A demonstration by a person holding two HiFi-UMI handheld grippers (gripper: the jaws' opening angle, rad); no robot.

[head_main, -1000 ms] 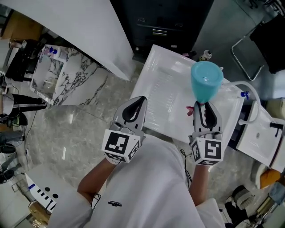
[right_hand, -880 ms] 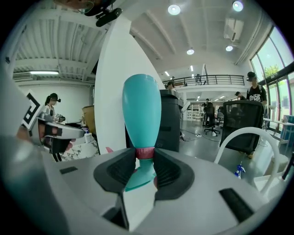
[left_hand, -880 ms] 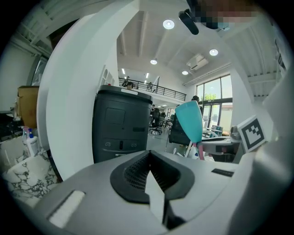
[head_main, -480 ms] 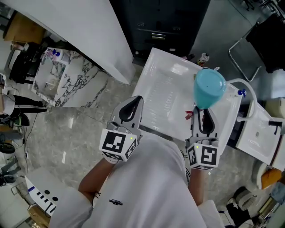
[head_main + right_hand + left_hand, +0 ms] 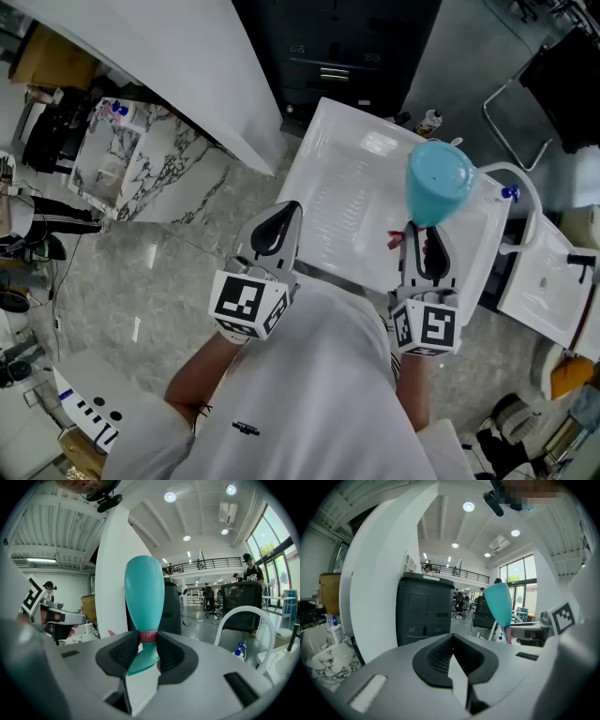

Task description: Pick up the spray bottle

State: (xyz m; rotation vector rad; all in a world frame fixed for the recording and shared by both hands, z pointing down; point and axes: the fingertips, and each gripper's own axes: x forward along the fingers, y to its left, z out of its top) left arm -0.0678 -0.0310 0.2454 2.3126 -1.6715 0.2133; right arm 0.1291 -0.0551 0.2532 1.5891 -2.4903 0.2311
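The spray bottle is already clear of the white tray. It sits in the upper right of the head view, its teal body standing out beyond the right gripper. In the right gripper view the jaws are closed part-way onto the bottle's narrow neck, pinching the pink collar at frame centre, with the wide body rising above them. The left gripper, at lower centre of its own view, has its jaws pressed together with nothing between them. The lift looks essentially made, so doing it well now means holding well. The grip is on a thin, round neck with the bulk of the bottle far out, so it could swing or twist. A firm, even squeeze, a steady wrist and slow movement should prevent that, and the idle left gripper is best held well apart.
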